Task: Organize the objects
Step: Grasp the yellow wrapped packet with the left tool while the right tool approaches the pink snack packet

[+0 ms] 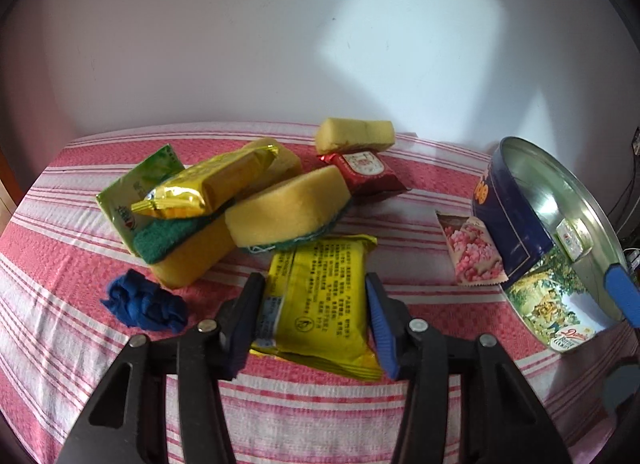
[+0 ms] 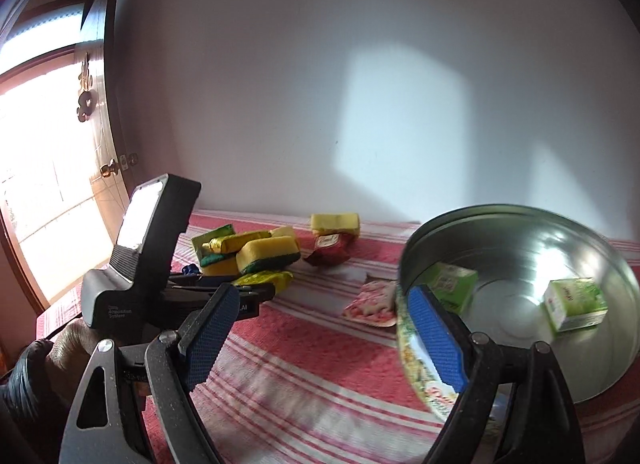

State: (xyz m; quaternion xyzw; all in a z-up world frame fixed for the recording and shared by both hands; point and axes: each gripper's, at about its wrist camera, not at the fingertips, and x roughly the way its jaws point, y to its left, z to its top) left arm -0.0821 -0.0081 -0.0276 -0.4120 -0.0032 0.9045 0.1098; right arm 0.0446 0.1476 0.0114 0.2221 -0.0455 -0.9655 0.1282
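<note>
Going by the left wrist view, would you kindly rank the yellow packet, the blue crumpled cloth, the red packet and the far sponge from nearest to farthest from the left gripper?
1. Yellow packet, between the left gripper jaws.
2. Blue crumpled cloth, just left.
3. Red packet, beyond, centre.
4. Far sponge, behind the red packet, by the wall.

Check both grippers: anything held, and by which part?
Left gripper is shut on the yellow packet, pads on its two long side edges. Right gripper holds nothing, jaws open astride the tin's rim.

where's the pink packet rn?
Left wrist view, right side: the pink packet lies flat on the striped cloth, tucked against the tilted blue tin, right of the yellow packet.
</note>
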